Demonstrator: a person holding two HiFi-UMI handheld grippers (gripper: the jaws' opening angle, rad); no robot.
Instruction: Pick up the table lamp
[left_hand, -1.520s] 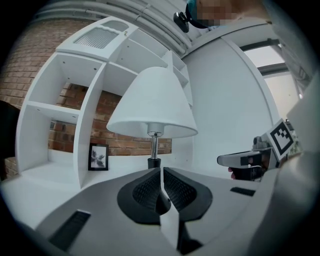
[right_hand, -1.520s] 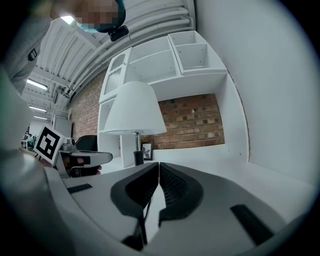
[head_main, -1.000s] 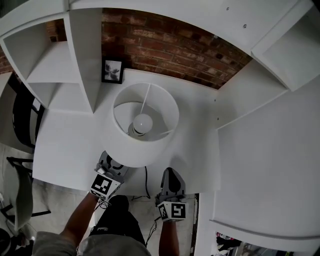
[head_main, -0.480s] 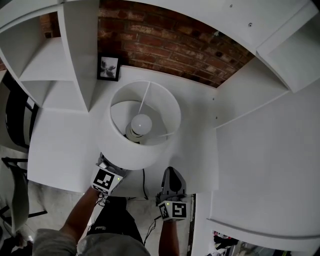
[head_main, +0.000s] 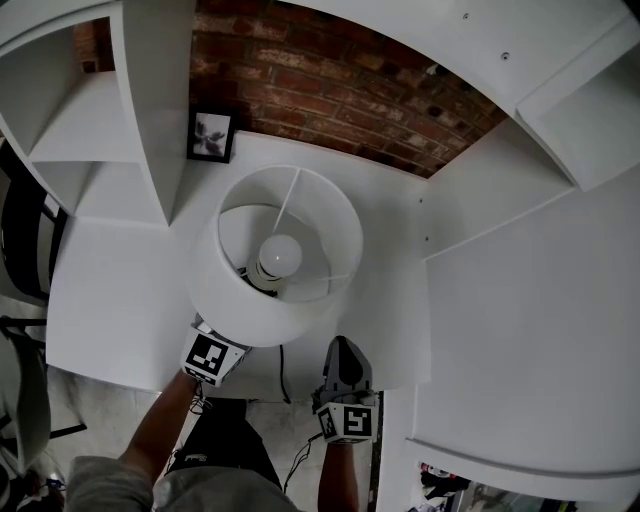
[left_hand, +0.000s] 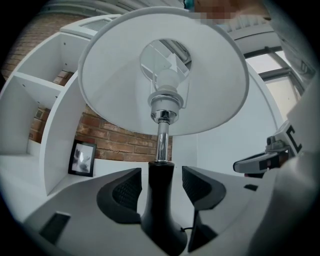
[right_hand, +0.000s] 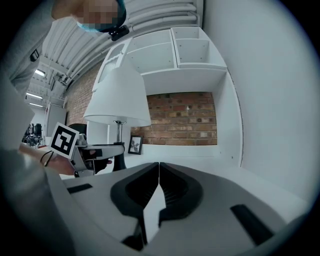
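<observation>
The table lamp has a white drum shade (head_main: 250, 310), a chrome stem (left_hand: 162, 142) and a black base (left_hand: 161, 210). It stands upright on the white desk (head_main: 120, 290). My left gripper (left_hand: 161, 180) reaches level under the shade. Its jaws are opening, and the base's black neck stands between them with a gap on each side. In the head view only its marker cube (head_main: 212, 357) shows below the shade. My right gripper (head_main: 343, 352) hovers at the desk's front edge, right of the lamp, shut with nothing in it (right_hand: 158, 167).
A small framed picture (head_main: 211, 137) leans against the brick wall (head_main: 330, 90) behind the lamp. White shelving (head_main: 100, 110) rises at the left and white panels (head_main: 520, 260) at the right. The lamp's dark cord (head_main: 283, 375) hangs over the desk's front edge.
My left gripper has slid further in under the shade, so its jaws are now hidden in the head view. The right gripper has stayed in place.
</observation>
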